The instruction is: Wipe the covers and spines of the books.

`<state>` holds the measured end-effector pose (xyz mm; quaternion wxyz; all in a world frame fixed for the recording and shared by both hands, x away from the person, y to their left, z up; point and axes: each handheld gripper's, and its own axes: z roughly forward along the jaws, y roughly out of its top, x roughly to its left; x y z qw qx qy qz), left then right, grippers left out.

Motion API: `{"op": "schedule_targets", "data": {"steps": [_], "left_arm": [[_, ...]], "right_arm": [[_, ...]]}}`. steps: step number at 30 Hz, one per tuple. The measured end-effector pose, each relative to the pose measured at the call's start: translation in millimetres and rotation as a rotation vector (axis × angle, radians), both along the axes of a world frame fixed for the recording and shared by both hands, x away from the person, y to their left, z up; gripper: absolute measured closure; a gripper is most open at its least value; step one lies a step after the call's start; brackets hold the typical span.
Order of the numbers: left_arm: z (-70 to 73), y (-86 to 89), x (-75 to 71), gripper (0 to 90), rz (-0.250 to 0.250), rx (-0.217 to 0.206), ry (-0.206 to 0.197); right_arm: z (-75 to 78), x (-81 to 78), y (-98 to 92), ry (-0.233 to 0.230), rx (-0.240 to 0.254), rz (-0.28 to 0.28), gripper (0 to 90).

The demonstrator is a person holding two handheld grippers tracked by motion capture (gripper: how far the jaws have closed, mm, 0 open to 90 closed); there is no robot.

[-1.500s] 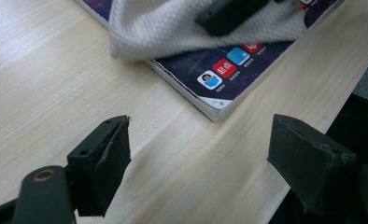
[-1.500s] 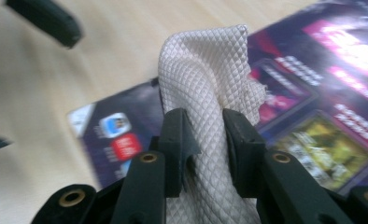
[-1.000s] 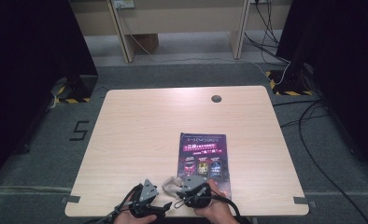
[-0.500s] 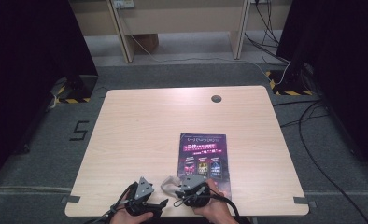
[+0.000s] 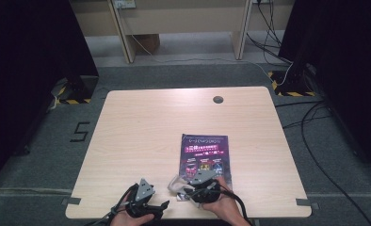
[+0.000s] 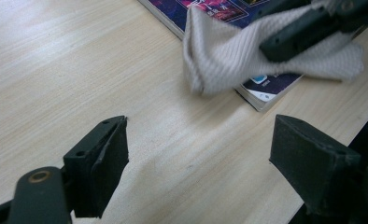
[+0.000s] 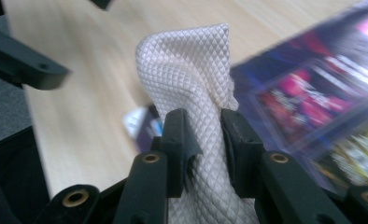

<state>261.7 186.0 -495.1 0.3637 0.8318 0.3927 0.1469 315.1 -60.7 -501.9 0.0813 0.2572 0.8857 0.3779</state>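
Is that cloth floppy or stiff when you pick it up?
Probably floppy: the cloth bunches and folds where the right gripper pinches it, and in the left gripper view its free end droops over the book. It likely weighs little, since a small pinch holds it up. Its bumpy weave probably keeps it from slipping.

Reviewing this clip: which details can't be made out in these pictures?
- Booklet cover print: too small in the high view, motion-blurred in the right gripper view.
- Booklet's near end, high view: covered by the cloth and right gripper.
- Cloth's lower part, right gripper view: cut off by the bottom edge.
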Motion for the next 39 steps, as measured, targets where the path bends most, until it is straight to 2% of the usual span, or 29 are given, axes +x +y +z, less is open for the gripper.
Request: {"op": "schedule_targets", "data": {"steps": [8,16,21,27,33,35,39], "left_arm": [[-0.6,-1.1,0.1,19.0,-0.005,-0.001,-0.001],[-1.0,-2.0,-0.3,19.0,-0.007,0.003,0.003],[-1.6,-2.0,-0.1,19.0,-0.005,0.003,0.004],[-1.7,-1.5,0.6,19.0,-0.003,0.001,0.003],[-1.5,-7.1,1.3,19.0,-0.011,0.000,-0.005],[-1.1,-9.9,3.9,18.9,-0.018,-0.004,-0.007],[-0.8,-18.7,12.9,17.6,-0.008,-0.036,-0.011]], "right_arm": [[2.4,8.7,-28.2,-0.059,-0.056,-0.080,72.4],[3.8,9.5,-57.6,-0.066,-0.075,-0.149,72.5],[3.0,0.6,-66.7,-0.069,-0.069,-0.156,72.8],[3.2,-13.3,-78.2,-0.051,-0.058,-0.152,72.3],[2.8,-15.1,-93.5,-0.050,-0.051,-0.183,71.5],[3.2,-13.1,-95.9,-0.059,-0.063,-0.189,71.4],[3.5,-6.6,-98.8,-0.070,-0.075,-0.206,71.3]]}}
